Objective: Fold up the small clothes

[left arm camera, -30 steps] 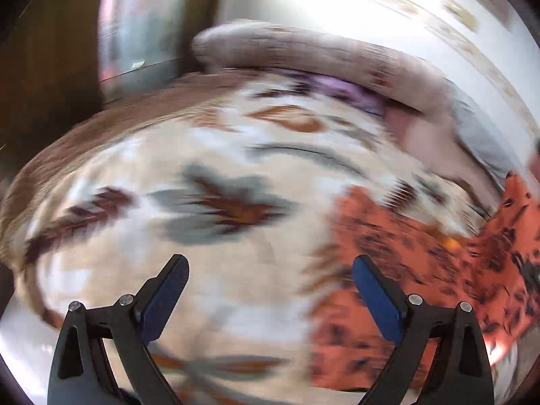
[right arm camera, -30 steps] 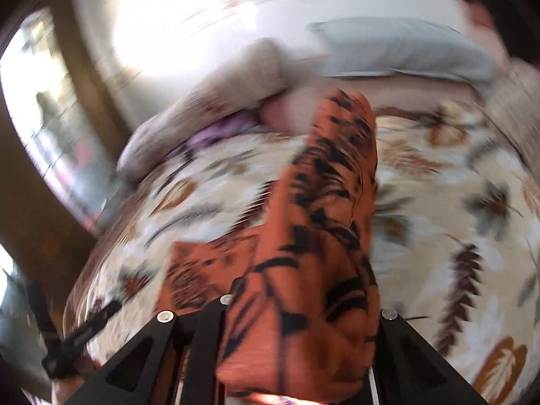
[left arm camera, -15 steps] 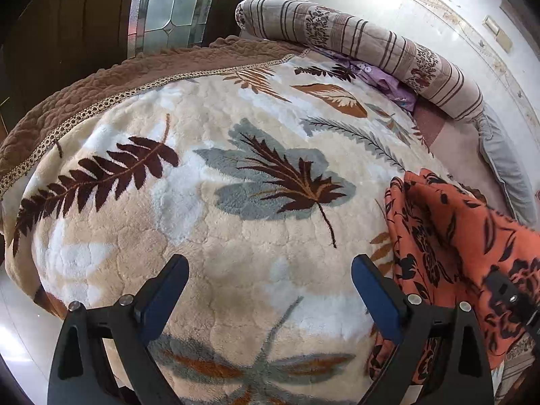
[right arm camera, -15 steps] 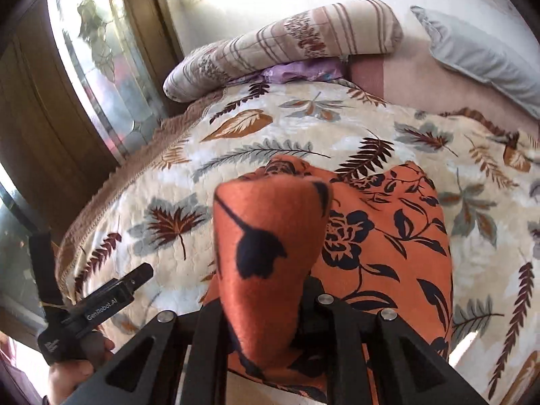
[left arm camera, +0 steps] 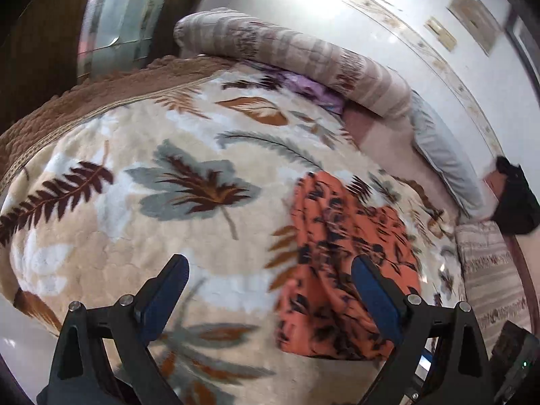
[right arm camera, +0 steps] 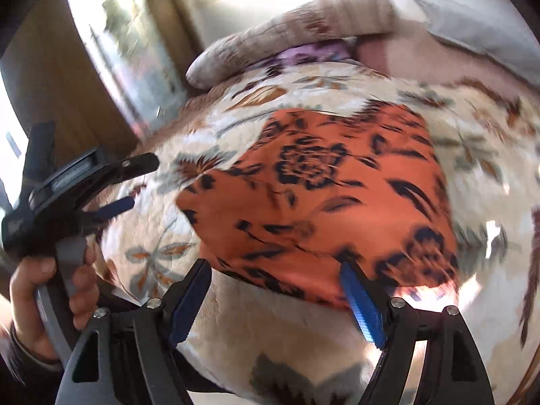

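An orange garment with a black flower print point(right arm camera: 324, 189) lies folded over on the leaf-patterned blanket point(right arm camera: 270, 330). My right gripper point(right arm camera: 275, 298) hovers at its near edge, jaws opening wide, nothing pressed between the blue pads. The same garment point(left arm camera: 341, 256) shows at lower right in the left wrist view. My left gripper point(left arm camera: 268, 295) is open above the blanket point(left arm camera: 141, 209), its right finger over the garment's edge. That left gripper point(right arm camera: 131, 185), held by a hand point(right arm camera: 40, 300), also appears at the left of the right wrist view.
A striped bolster point(left arm camera: 297, 57) and a grey pillow point(left arm camera: 442, 155) lie along the far side by the white wall. A purple cloth point(left arm camera: 310, 89) peeks from under the bolster. A glazed door point(left arm camera: 121, 27) stands at the far left; a black item point(left arm camera: 516, 199) sits at the right.
My right gripper has let go of the orange garment, which now lies spread on the blanket, and has sunk toward it. The left gripper has shifted so the garment sits under its right finger.
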`<act>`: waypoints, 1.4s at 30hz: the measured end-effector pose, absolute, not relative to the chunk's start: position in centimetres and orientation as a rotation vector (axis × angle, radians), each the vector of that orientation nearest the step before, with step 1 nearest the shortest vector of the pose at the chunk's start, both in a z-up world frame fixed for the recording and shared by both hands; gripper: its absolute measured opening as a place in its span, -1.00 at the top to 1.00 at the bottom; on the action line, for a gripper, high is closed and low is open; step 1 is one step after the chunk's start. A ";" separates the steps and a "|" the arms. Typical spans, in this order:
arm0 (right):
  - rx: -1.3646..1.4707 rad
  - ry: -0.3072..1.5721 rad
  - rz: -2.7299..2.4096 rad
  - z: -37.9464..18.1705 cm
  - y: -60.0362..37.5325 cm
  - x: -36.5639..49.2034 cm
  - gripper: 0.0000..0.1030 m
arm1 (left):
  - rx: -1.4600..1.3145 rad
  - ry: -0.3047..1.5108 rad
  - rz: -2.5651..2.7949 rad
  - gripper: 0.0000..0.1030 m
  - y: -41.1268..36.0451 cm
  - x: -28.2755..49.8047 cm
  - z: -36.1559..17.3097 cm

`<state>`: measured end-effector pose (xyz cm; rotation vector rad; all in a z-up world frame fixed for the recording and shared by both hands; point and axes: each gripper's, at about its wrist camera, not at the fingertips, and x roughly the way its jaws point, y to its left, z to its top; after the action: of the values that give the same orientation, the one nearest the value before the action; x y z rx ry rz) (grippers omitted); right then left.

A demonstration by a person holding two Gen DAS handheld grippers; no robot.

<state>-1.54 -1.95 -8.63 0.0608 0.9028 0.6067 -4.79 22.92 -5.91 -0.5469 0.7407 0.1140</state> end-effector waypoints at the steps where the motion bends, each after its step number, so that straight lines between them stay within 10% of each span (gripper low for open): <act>1: 0.102 0.905 0.591 -8.6 -3.3 -1.7 -0.58 | -0.522 0.762 0.076 -0.86 21.3 -4.3 -5.5; 7: 0.303 0.938 0.548 -9.0 -9.9 -1.9 -0.58 | -0.566 1.036 0.110 0.21 19.4 -1.4 -12.6; 15: 0.555 0.977 0.598 -9.8 -15.1 -0.7 -0.58 | -0.461 0.971 0.176 0.14 18.4 -3.1 -10.3; 20: 0.696 1.022 0.629 -9.8 -18.2 2.6 -0.64 | -0.305 0.816 0.193 -0.62 16.3 -2.5 -5.3; 28: 0.896 1.279 0.765 -15.8 -15.7 11.3 -0.68 | -0.129 0.996 0.203 -0.63 14.3 4.7 -11.6; 30: 0.810 1.288 0.771 -15.8 -14.3 11.4 -0.48 | -0.263 0.970 0.166 -0.66 16.0 4.0 -13.0; 31: 0.736 1.272 0.754 -15.3 -13.9 11.1 0.09 | -0.282 0.966 0.159 -0.66 16.3 3.8 -13.2; 34: 0.515 1.188 0.665 -13.0 -12.8 9.3 0.25 | -0.262 0.943 0.147 -0.70 16.3 3.5 -13.6; 37: 0.116 1.135 0.592 -13.1 -9.2 7.7 0.06 | -0.277 0.941 0.141 -0.75 16.5 3.7 -14.1; 42: 0.625 1.162 0.688 -11.6 -14.7 10.3 -0.33 | -0.306 0.925 0.112 -0.76 17.0 3.4 -13.5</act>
<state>10.27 -14.68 -11.63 0.6249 1.1617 0.6884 3.36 16.97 -13.52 -0.3064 0.9246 0.1117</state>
